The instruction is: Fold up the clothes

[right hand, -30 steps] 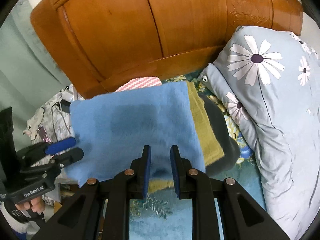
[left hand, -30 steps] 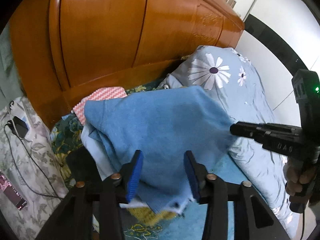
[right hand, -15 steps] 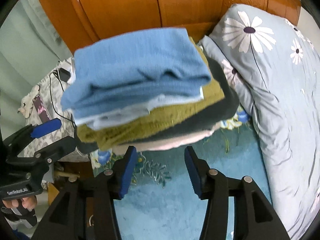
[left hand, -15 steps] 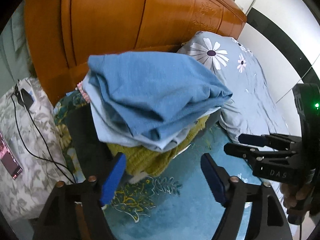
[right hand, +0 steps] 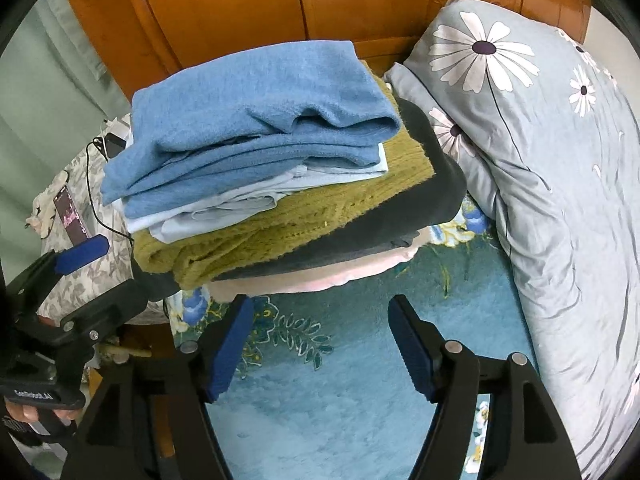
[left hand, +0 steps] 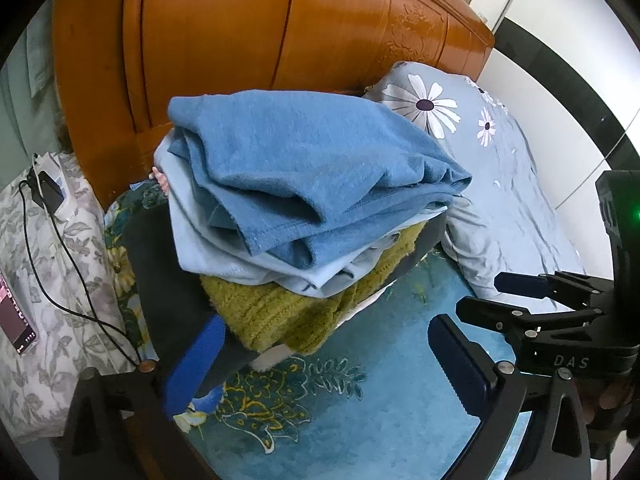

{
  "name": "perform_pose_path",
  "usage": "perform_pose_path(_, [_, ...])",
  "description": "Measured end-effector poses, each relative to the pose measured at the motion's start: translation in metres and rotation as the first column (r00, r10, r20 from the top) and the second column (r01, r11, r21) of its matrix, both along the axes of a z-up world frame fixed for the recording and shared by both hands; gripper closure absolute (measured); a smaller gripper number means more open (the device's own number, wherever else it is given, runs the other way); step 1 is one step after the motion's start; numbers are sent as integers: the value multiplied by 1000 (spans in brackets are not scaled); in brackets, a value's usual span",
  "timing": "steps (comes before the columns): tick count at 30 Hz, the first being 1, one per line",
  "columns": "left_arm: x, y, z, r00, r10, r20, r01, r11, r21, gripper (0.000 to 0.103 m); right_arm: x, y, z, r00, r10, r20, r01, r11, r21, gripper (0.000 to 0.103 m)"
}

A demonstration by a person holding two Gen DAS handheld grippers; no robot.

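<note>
Two claws, left claw (left hand: 324,360) and right claw (right hand: 320,344), hang wide apart, holding nothing. Folded blue sweater (right hand: 256,96) tops the clothes stack (right hand: 296,216) on the bed (right hand: 340,392); folding appears finished.

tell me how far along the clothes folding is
Mostly done, by the look of it: the blue sweater lies folded on top of the pile, above a green knit and a dark garment. Nothing is in hand; the left gripper and right gripper are both open and empty. No unfolded clothing shows.
</note>
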State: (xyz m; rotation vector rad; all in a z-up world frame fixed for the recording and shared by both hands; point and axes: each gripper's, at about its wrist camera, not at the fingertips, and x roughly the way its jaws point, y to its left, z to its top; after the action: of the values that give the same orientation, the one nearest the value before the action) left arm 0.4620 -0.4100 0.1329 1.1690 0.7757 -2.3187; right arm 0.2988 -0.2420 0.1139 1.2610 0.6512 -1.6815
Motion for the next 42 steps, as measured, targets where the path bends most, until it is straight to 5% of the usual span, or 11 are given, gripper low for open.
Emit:
perform_pose_path(4, [-2, 0, -6, 1000, 6, 10, -6, 1000, 8, 0, -1, -2, -4, 1000, -2, -15, 2, 1000, 4, 19])
perform_pose_path(11, [-3, 0, -14, 999, 23, 34, -23, 1000, -3, 0, 3, -5, -7, 999, 14, -44, -13, 1000, 11, 18])
perform_pose_path(14, [-3, 0, -16, 998, 36, 50, -35, 999, -30, 0, 3, -5, -10, 998, 11, -62, -10, 1000, 16, 8])
perform_pose_path(27, [-1, 1, -23, 989, 96, 112, -80, 986, -147, 0, 7, -1, -24, 998, 14, -69, -11, 999, 49, 6])
perform_pose_path(42, [-5, 6, -41, 985, 88, 147, -71, 990, -118, 0, 9, 7, -31, 997, 2, -72, 5, 996, 86, 6])
